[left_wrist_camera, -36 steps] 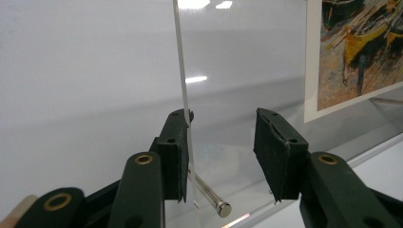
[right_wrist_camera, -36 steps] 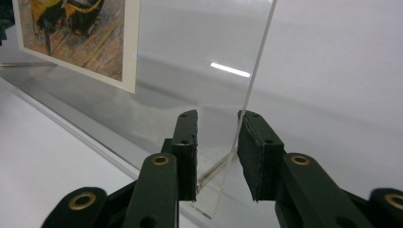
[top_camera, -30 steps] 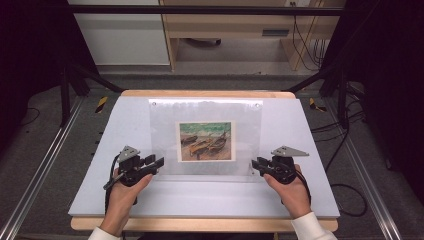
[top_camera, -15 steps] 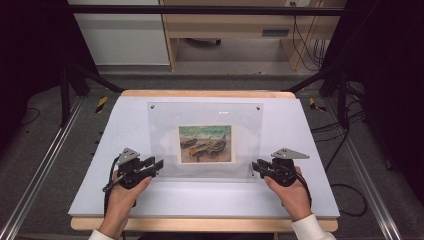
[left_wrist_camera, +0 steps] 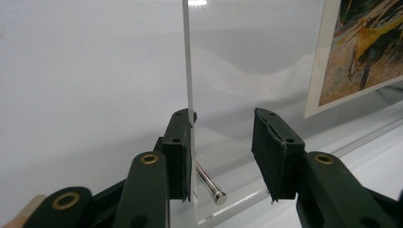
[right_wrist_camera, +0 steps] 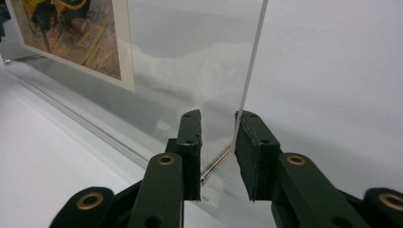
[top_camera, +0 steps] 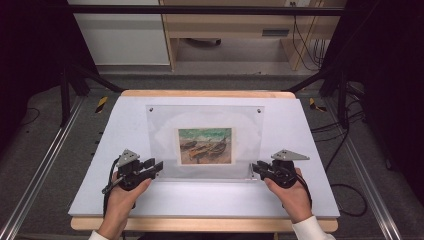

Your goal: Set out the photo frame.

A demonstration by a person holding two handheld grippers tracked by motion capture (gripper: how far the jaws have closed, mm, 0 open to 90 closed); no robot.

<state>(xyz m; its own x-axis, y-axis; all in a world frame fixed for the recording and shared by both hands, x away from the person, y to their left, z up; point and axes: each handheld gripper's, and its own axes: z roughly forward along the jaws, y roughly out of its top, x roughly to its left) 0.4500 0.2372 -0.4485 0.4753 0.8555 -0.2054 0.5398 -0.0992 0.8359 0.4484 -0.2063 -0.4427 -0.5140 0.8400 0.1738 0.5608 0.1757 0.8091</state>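
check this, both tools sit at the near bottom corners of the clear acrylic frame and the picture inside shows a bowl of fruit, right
Not quite. The high view shows the picture is of boats on a shore, not fruit. The left tool and right tool do sit at the near bottom corners of the clear acrylic frame.

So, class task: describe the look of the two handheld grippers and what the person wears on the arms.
Both the left gripper and the right gripper are black, each topped by a grey three-cornered plate. Black jaws carry brass-coloured rivets. A black cable trails from each. White sleeve cuffs show at the wrists.
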